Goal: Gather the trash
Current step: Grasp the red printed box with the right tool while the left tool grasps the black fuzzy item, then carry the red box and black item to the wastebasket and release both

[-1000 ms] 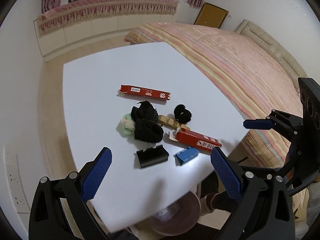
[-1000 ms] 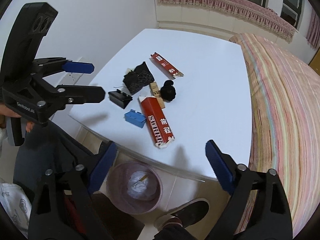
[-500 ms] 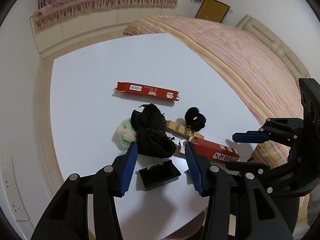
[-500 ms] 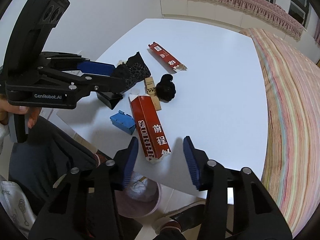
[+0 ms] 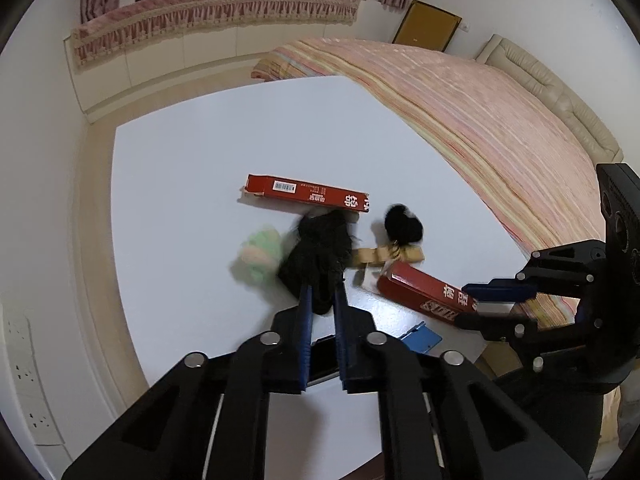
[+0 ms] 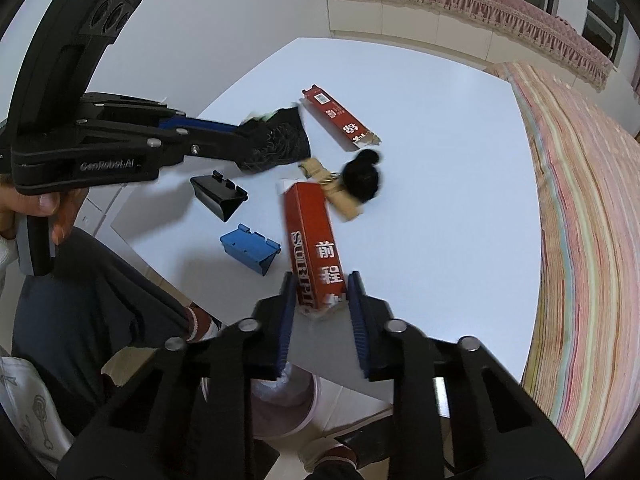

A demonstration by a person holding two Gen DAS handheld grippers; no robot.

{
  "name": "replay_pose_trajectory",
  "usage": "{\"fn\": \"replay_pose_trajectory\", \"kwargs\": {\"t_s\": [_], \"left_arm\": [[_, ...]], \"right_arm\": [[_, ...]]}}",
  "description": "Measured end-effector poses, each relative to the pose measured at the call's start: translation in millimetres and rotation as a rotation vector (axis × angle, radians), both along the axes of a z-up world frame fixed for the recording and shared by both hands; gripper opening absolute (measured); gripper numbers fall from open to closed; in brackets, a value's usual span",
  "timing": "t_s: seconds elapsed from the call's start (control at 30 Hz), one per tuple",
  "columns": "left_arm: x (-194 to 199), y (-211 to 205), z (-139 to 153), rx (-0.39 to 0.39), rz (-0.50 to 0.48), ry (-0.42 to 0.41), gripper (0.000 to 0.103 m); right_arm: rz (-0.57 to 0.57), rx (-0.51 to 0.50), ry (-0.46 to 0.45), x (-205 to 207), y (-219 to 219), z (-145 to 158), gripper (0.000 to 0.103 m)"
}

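My left gripper (image 5: 321,300) is shut on a black crumpled bag (image 5: 318,252) on the white table (image 5: 192,168); it also shows in the right wrist view (image 6: 280,144). My right gripper (image 6: 322,300) is shut on the near end of a red box (image 6: 314,240), also seen in the left wrist view (image 5: 424,290). A long red carton (image 5: 306,194) lies farther back. A black fuzzy ball (image 5: 402,228), a tan cardboard strip (image 5: 386,255) and a green-pink soft lump (image 5: 260,248) lie around the bag.
A black clip box (image 6: 219,196) and a blue clip box (image 6: 250,248) lie near the table's front edge. A pink trash bin (image 6: 280,412) stands on the floor under that edge. A striped bed (image 5: 480,128) flanks the table.
Both grippers moved forward and closed from wide open: the left onto the black bag, the right onto the red box. The bag and box look blurred, shifting slightly.
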State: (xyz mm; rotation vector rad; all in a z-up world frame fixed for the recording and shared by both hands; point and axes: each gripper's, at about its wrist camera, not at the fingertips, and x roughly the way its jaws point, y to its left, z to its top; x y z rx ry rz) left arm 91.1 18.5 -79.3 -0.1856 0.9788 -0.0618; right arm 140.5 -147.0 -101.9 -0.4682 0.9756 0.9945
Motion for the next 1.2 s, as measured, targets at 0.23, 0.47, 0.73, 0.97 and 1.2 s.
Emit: {"fn": "replay_pose_trajectory", "kwargs": {"t_s": [0.23,0.47,0.73,0.97,1.2], "left_arm": [[-0.8,0.6,5.0,-0.009,-0.007,-0.012,0.006],[-10.5,-1.7,22.4,0.001,-0.015,-0.041,0.006],[-42.4,-15.2,51.7,0.020,-0.048,-0.078,0.006],[-78.5,-32.6,66.6,0.032,-0.088,-0.090,0.006],[-109.6,-48.3,68.6,0.034,-0.119,-0.084,0.006]], "right_arm": [[-0.002,0.012,-0.005,-2.5,-2.5,6.2,0.015],[-0.021,0.036,-0.030,-10.6,-9.6,25.8,0.014],[-0.042,0.074,-0.059,-37.2,-23.8,56.0,0.014],[-0.055,0.104,-0.064,-68.0,-39.8,73.7,0.014],[-0.064,0.116,-0.067,-96.1,-52.1,80.1,0.014]]}}
